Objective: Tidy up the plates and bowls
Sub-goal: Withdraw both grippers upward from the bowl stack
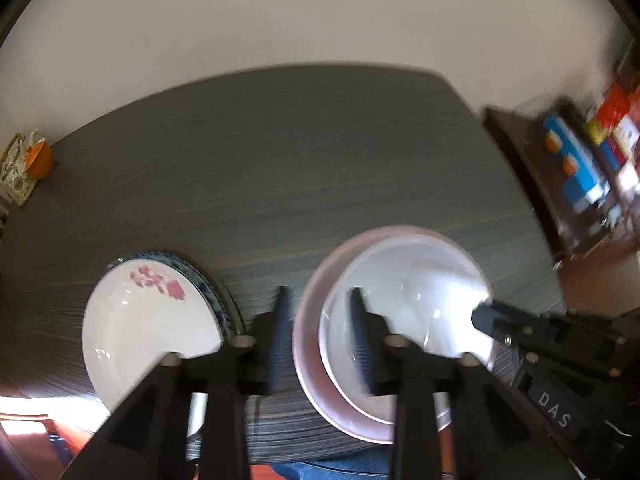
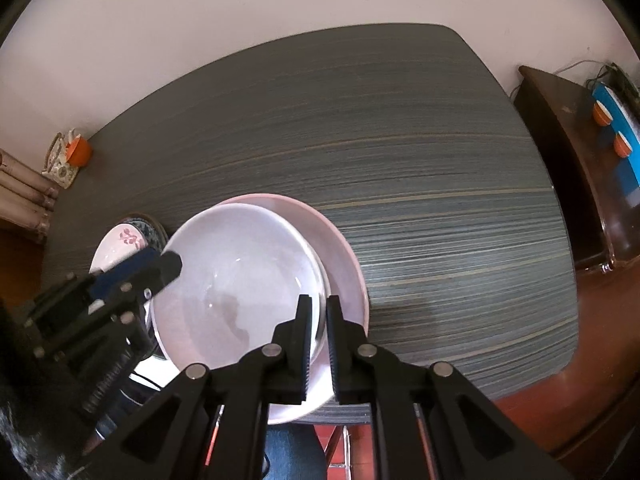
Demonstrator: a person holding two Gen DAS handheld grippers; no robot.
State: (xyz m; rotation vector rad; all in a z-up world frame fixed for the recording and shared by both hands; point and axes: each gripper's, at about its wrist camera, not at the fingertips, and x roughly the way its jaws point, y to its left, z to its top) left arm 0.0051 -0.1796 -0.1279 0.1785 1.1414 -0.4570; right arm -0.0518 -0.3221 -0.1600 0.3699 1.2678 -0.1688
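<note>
A white bowl (image 2: 236,280) sits in a pink plate (image 2: 344,256) near the table's front edge. My right gripper (image 2: 318,312) is shut on the white bowl's right rim. In the left wrist view my left gripper (image 1: 320,308) is open, its fingers straddling the left rims of the pink plate (image 1: 308,344) and the white bowl (image 1: 412,292). The right gripper (image 1: 486,320) shows there at the bowl's right rim. A white dish with a pink flower (image 1: 148,320) lies on a blue-patterned plate (image 1: 208,284) to the left.
The grey striped table (image 2: 400,152) stretches far behind the dishes. An orange cup and a patterned holder (image 2: 70,158) stand at the far left corner. A dark wooden cabinet (image 2: 568,152) with small orange cups stands to the right.
</note>
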